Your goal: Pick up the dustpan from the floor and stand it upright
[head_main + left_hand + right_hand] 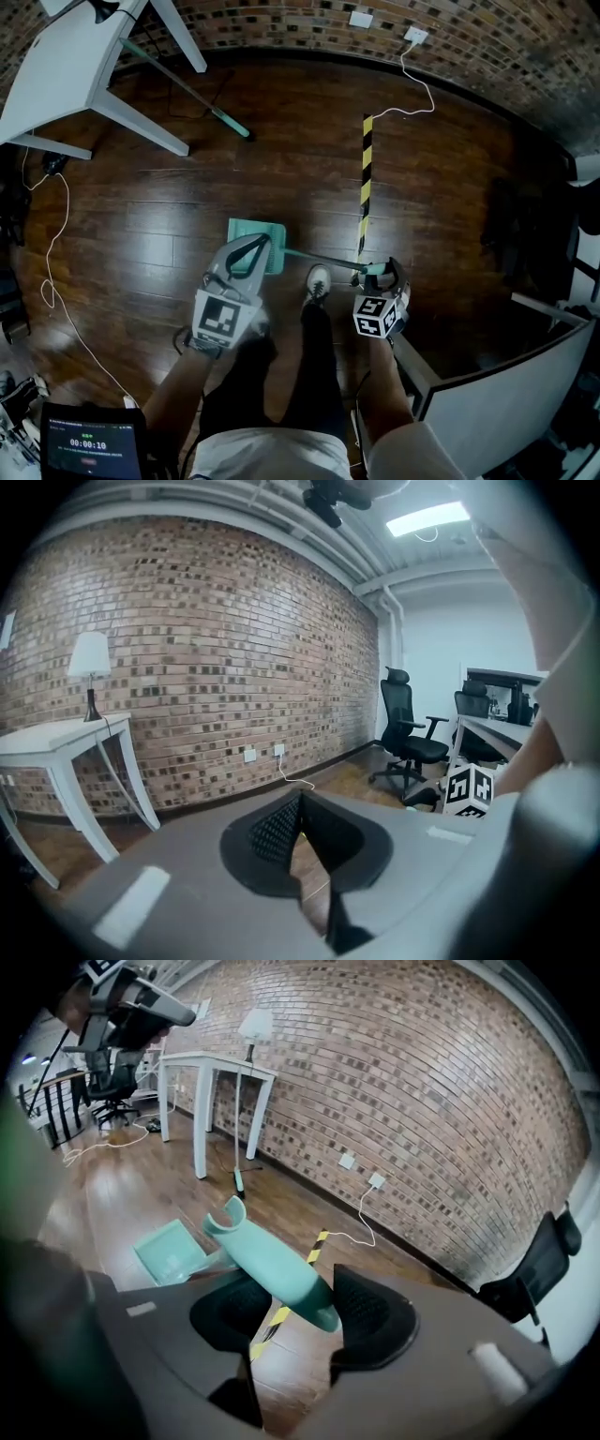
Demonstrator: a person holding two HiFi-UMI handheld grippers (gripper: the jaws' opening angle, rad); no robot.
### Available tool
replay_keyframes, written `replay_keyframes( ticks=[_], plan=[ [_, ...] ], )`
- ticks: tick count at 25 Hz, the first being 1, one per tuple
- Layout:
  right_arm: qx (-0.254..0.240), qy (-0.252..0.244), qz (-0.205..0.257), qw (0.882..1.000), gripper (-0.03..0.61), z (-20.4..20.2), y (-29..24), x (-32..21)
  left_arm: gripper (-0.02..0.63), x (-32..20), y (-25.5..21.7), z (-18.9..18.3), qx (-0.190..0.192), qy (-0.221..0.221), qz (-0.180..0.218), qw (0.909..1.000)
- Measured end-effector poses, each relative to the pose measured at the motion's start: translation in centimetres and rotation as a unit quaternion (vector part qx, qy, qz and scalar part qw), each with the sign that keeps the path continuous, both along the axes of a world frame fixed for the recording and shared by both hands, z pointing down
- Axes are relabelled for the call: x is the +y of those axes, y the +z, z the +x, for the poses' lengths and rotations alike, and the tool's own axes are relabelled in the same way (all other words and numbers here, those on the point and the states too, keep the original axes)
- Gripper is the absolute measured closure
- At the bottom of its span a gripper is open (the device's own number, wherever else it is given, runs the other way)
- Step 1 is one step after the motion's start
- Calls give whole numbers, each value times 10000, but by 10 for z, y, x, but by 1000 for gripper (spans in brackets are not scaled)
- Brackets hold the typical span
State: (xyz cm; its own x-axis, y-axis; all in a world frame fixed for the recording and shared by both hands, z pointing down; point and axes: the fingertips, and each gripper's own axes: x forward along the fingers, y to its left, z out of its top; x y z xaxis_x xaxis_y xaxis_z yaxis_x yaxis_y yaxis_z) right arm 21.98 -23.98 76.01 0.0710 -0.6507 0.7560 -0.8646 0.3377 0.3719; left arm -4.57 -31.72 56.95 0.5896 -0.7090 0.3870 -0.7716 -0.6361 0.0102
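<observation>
Teal dustpan handle (272, 1265) lies between the parted jaws of the right gripper (302, 1316); the left gripper (302, 832) is closed, empty

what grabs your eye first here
The teal dustpan on the dark wood floor at the middle of the head view, its long handle reaching up between the right gripper's open fingers. Next, the yellow-and-black striped tape on the floor just beyond it, running toward the brick wall.
</observation>
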Motion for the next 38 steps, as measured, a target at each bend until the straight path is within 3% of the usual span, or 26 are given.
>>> replay_keyframes(
  ticks=[7,17,23,27,32,35,38],
  plan=[
    [67,-790,-290,9964,344,-73,-26,3,612,24,-34,-27,-27,-147,49,9999],
    [-358,-1791,-680,9808,322,-185,-76,18,612,53,-86,-65,53,-380,277,9989],
    [-519,-2346,-188,9705,291,-224,-122,17,612,71,-116,-92,159,-435,488,9977],
    [-763,-1995,348,9763,290,-222,-165,20,612,83,-139,-115,220,-544,630,9963],
    [-1177,-1215,862,9818,306,-215,-226,31,612,96,-166,-138,346,-582,727,9951],
    [-1417,-846,1427,9759,397,-211,-275,36,612,103,-184,-145,451,-531,799,9944],
    [-1576,-752,1975,9646,426,-207,-323,40,612,106,-207,-144,529,-488,958,9928]
  ],
)
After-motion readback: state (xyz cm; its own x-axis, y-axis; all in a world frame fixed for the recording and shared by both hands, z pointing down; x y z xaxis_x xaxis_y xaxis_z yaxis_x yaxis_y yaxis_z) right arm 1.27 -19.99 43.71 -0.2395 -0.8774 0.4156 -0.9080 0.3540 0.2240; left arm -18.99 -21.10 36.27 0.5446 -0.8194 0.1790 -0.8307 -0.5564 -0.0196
